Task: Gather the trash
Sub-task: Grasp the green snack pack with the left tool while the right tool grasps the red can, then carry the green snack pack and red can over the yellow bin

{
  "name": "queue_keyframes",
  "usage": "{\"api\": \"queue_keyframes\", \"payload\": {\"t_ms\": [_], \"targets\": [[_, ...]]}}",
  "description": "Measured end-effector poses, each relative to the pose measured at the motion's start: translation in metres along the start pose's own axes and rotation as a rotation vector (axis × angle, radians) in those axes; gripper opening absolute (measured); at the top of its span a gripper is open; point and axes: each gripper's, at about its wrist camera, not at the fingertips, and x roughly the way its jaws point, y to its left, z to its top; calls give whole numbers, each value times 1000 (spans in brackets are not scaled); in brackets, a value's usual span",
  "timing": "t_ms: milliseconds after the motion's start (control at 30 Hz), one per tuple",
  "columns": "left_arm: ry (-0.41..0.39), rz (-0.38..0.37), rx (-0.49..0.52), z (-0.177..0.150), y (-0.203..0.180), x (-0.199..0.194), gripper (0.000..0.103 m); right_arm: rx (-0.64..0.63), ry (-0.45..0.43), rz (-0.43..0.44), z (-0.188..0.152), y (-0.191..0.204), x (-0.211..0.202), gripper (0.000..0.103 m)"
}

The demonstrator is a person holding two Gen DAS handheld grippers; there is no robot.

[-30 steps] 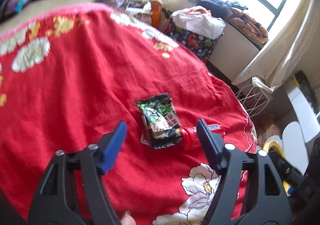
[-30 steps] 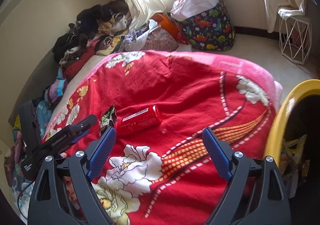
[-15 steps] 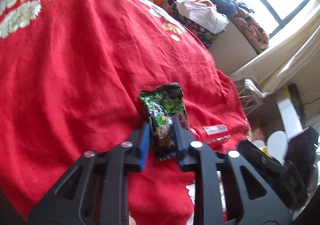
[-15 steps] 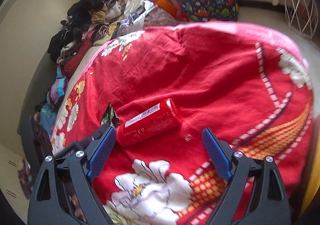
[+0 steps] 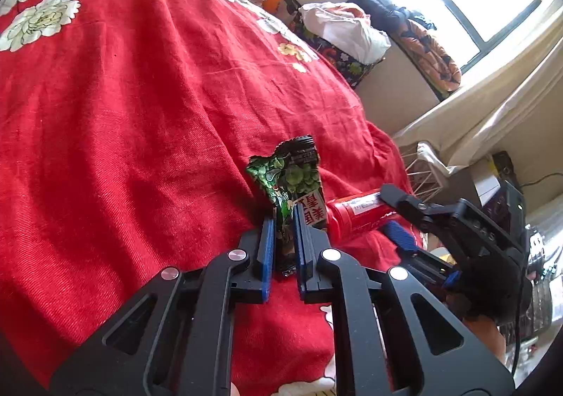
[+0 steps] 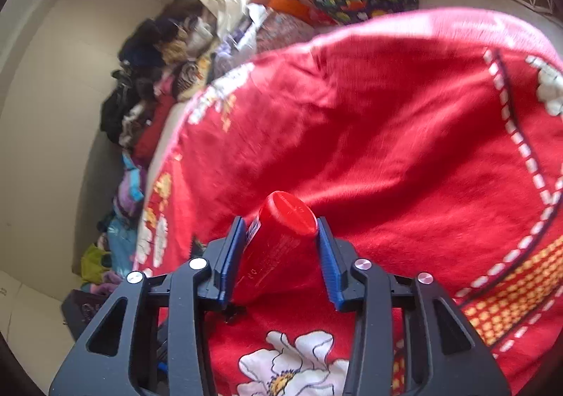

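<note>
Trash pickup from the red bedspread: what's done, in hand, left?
Done: nothing binned. In hand: left gripper has just closed on the crinkled green foil snack wrapper; right gripper, also just closing, holds the red plastic bottle. Left: lift both off the red floral bedspread, bin them.

Both grippers same build: left gripper (image 5: 281,223) and right gripper (image 6: 281,237) have matte black plastic linkage arms with triangular cutouts and silver pivot screws. Fingers (image 6: 230,255) carry ribbed blue pads. A thin black cable (image 5: 520,325) trails off the right unit.
</note>
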Motion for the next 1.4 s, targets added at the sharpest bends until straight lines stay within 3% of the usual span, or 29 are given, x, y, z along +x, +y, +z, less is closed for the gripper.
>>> {"api": "queue_keyframes", "payload": {"t_ms": [367, 533, 1000, 1400], "targets": [[-28, -42, 104, -2, -41, -12, 5, -185, -224, -45, -4, 4, -101, 35], [-27, -75, 175, -7, -74, -15, 5, -201, -289, -71, -5, -8, -140, 35], [-1, -139, 376, -36, -156, -13, 5, -180, -393, -161, -16, -54, -225, 34], [49, -183, 510, -75, -201, -5, 5, -131, -443, -221, -34, -89, -266, 34]]}}
